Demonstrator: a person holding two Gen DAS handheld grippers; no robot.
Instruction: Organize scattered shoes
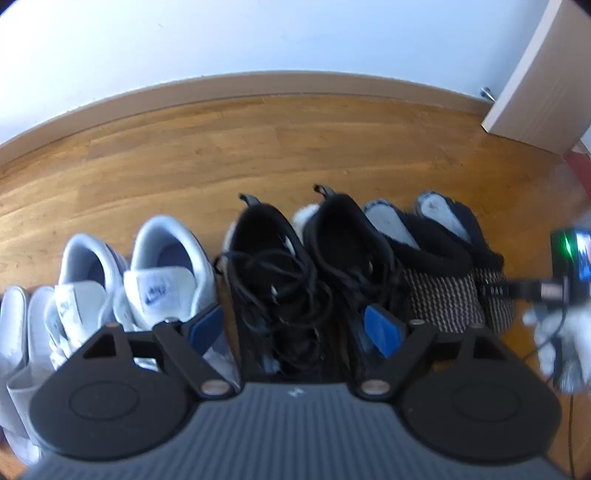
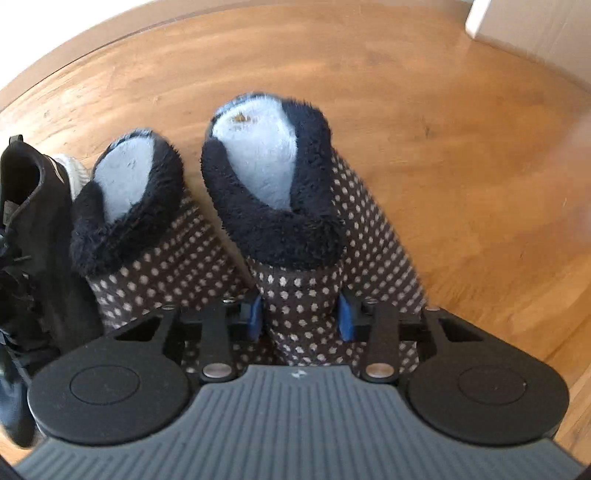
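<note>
From the left wrist, the left gripper [image 1: 295, 328] hangs with its fingers [image 1: 382, 326] spread wide over a row of shoes on the wooden floor [image 1: 221, 155]: white sneakers [image 1: 162, 266], black laced shoes [image 1: 280, 273] and dotted slippers [image 1: 436, 266], heels toward the wall [image 1: 221, 33]. Nothing is gripped.

From the right wrist, the right gripper [image 2: 301, 317] has its fingers [image 2: 255, 315] clamped on the right-hand slipper [image 2: 280, 206], which stands just beside its mate [image 2: 140, 221].

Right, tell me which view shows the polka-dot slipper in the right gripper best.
The right wrist view: the slipper fills the centre, and the right gripper pinches its toe. In the left wrist view it sits small and blurred at the row's right end.
</note>
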